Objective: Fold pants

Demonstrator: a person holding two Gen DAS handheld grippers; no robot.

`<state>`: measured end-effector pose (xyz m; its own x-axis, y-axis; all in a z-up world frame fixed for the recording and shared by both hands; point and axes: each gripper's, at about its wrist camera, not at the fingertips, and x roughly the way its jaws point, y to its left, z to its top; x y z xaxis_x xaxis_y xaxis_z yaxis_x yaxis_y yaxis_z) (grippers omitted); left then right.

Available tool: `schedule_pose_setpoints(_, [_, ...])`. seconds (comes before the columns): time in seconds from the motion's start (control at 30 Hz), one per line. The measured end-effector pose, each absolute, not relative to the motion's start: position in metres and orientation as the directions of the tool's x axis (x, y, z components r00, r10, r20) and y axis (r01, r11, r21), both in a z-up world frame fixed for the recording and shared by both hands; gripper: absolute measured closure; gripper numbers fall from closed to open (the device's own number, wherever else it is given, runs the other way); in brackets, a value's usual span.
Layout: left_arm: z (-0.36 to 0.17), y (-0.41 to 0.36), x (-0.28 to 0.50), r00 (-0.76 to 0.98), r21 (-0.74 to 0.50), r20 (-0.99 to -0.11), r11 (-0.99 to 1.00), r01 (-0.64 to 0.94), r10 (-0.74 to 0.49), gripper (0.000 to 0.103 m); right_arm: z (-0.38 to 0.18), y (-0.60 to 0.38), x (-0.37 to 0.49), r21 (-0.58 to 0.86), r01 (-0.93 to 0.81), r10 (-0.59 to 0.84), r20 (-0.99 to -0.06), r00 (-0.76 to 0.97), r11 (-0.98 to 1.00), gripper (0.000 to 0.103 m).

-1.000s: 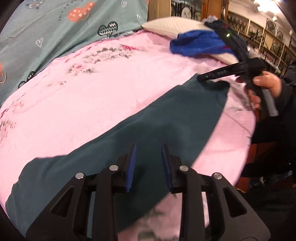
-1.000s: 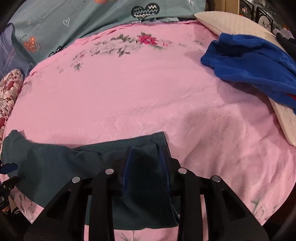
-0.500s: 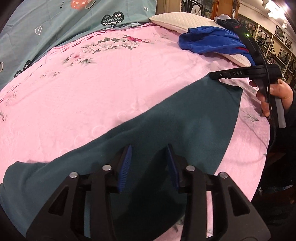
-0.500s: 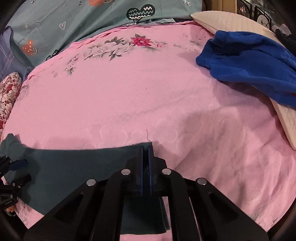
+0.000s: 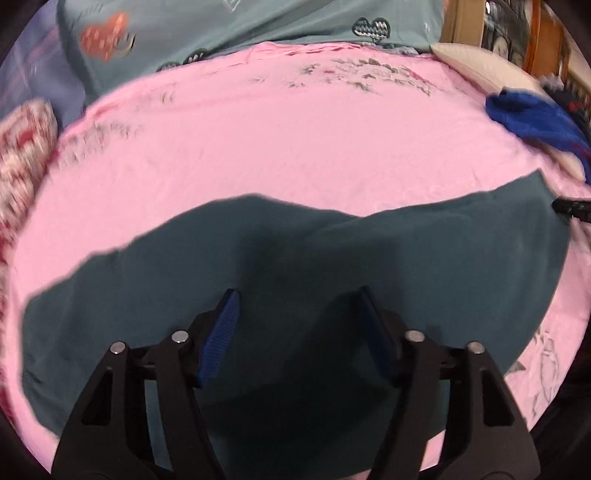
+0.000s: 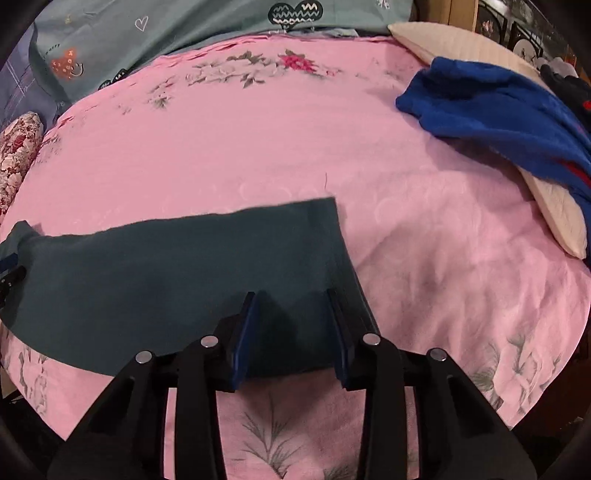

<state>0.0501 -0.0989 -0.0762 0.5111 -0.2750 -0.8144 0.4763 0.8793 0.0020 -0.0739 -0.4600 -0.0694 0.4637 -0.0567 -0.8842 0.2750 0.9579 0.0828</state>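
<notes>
The dark teal pants [image 5: 295, 266] lie flat as one long band across the near part of the pink floral bedsheet [image 5: 295, 147], running from 9 o'clock to 3 o'clock in the left wrist view. In the right wrist view the pants [image 6: 184, 266] end in a squared edge near the picture's middle. The left gripper [image 5: 297, 332] hovers over the cloth at 6 o'clock, its blue-padded fingers [image 5: 218, 339] spread wide with nothing between them. The right gripper [image 6: 293, 332] sits over the squared end of the pants, its jaws likewise apart and gripping nothing. At 2 o'clock a blue garment [image 6: 498, 110] lies partly over a cream pillow [image 6: 554, 206]. At 12 o'clock a grey-green heart-print quilt [image 6: 221, 22] borders the sheet, and a red floral cushion [image 6: 14, 155] sits at 9 o'clock.
</notes>
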Motion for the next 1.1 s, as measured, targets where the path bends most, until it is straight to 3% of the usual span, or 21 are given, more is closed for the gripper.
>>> schedule_pose_setpoints(0.07, [-0.067, -0.084, 0.048, 0.517, -0.014, -0.809, 0.888, 0.459, -0.28, 0.037, -0.046, -0.448, -0.065, 0.148, 0.252, -0.002, -0.859, 0.511, 0.956, 0.065])
schedule_pose_setpoints(0.13, [-0.049, -0.064, 0.042, 0.564, -0.029, -0.768, 0.897, 0.441, -0.302, 0.037, -0.017, -0.414, -0.049, 0.205, 0.121, 0.101, -0.814, 0.573, 0.971, 0.065])
schedule_pose_setpoints(0.2, [-0.029, -0.043, 0.042, 0.625, 0.0, -0.729, 0.913, 0.408, -0.28, 0.031, 0.01, -0.363, -0.023, 0.258, -0.05, 0.237, -0.768, 0.596, 0.965, 0.053])
schedule_pose_setpoints(0.37, [-0.04, -0.007, 0.078, 0.624, 0.068, -0.769, 0.952, 0.299, -0.141, 0.03, 0.012, -0.223, 0.074, 0.435, -0.32, 0.539, -0.71, 0.454, 0.842, 0.052])
schedule_pose_setpoints(0.53, [-0.073, 0.009, 0.085, 0.562, 0.053, -0.818, 0.958, 0.281, -0.12, 0.032, -0.038, -0.15, 0.139, 0.566, -0.297, 0.636, -0.728, 0.258, 0.769, 0.052])
schedule_pose_setpoints(0.7, [-0.076, 0.012, 0.082, 0.56, 0.029, -0.813, 0.949, 0.313, -0.16, 0.031, -0.06, -0.136, 0.121, 0.745, -0.266, 0.771, -0.637, -0.015, 0.611, 0.052])
schedule_pose_setpoints(0.93, [-0.074, 0.002, 0.09, 0.542, -0.008, -0.813, 0.934, 0.356, -0.213, 0.03, -0.048, -0.141, 0.119, 0.768, -0.252, 0.786, -0.616, -0.043, 0.588, 0.052])
schedule_pose_setpoints(1.1, [-0.079, -0.006, 0.093, 0.547, -0.003, -0.809, 0.931, 0.366, -0.218, 0.027, -0.069, -0.118, 0.137, 0.763, -0.197, 0.761, -0.641, -0.103, 0.616, 0.051])
